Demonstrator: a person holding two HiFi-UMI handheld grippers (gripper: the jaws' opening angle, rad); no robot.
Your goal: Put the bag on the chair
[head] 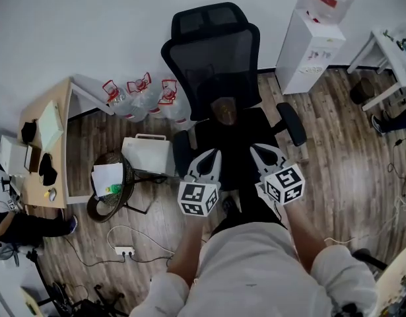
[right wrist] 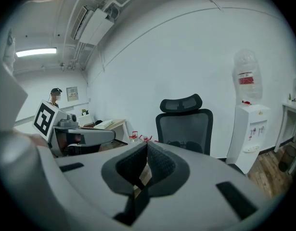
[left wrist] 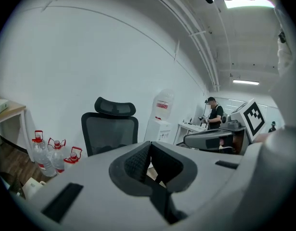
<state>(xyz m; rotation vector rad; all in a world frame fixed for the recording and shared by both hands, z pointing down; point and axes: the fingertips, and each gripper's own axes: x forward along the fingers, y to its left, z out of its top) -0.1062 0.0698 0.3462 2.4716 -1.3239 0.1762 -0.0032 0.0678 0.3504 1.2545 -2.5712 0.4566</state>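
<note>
The black mesh office chair (head: 216, 51) stands against the white wall, straight ahead of me. A small brown bag (head: 224, 109) rests on its seat at the foot of the backrest. Both grippers hover side by side over the seat's front edge, apart from the bag. The left gripper (head: 209, 156) is shut with nothing between its pads, and so is the right gripper (head: 259, 152). In the left gripper view the closed jaws (left wrist: 150, 146) point at the chair (left wrist: 109, 134). In the right gripper view the closed jaws (right wrist: 147, 146) face the chair (right wrist: 184, 129) as well.
Three water bottles (head: 146, 98) stand left of the chair, with a white box (head: 148, 154) and a wicker basket (head: 110, 180) nearer me. A wooden desk (head: 47, 144) is far left. A water dispenser (head: 315, 41) and a white table (head: 394, 58) are at the right. A power strip (head: 125, 250) lies on the floor.
</note>
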